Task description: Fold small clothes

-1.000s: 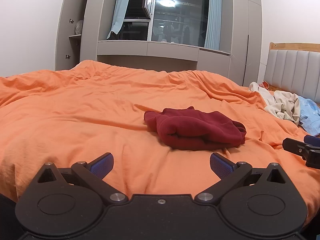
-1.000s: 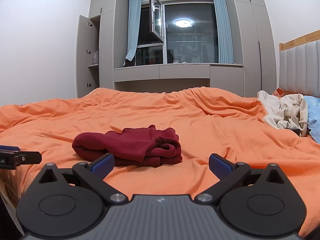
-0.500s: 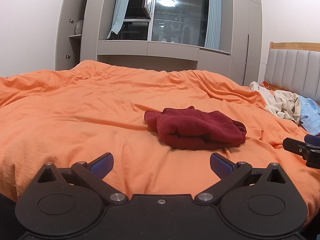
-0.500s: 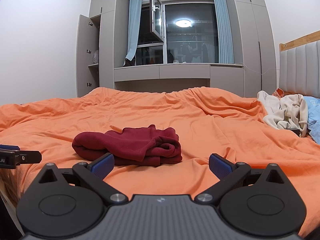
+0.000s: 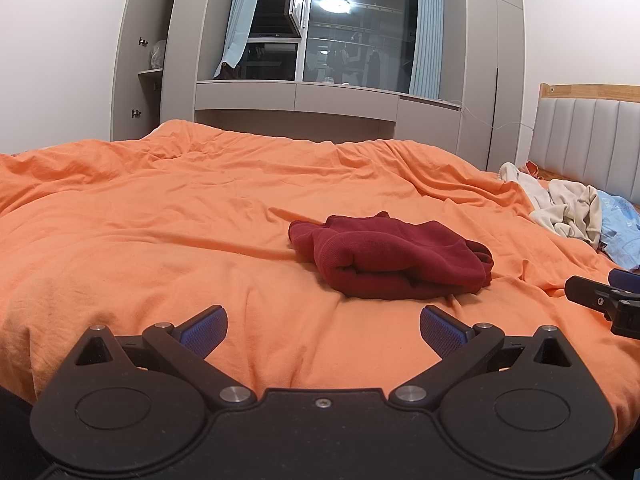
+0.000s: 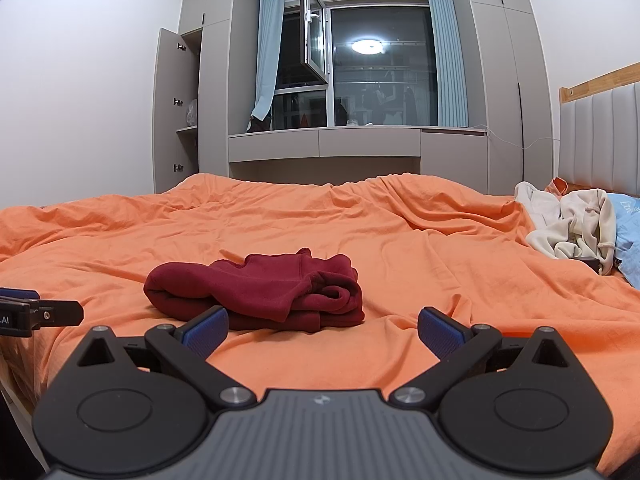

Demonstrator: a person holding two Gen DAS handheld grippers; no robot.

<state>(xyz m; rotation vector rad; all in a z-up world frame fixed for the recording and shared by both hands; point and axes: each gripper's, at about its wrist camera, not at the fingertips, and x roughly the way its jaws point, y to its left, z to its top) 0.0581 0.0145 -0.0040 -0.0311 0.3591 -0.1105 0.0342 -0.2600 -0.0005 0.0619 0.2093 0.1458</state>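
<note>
Both grippers — left [image 5: 323,326], right [image 6: 322,326] — spread wide, holding nothing; red garment [image 5: 390,256] looks folded — next, reach the cream clothes [image 6: 568,228].

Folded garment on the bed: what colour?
Dark red garment; clearest in the right wrist view.

A dark red garment [image 5: 390,258] lies folded into a thick bundle (edges loose and rumpled) on the bed [image 5: 160,240], flat, near its front edge.
</note>
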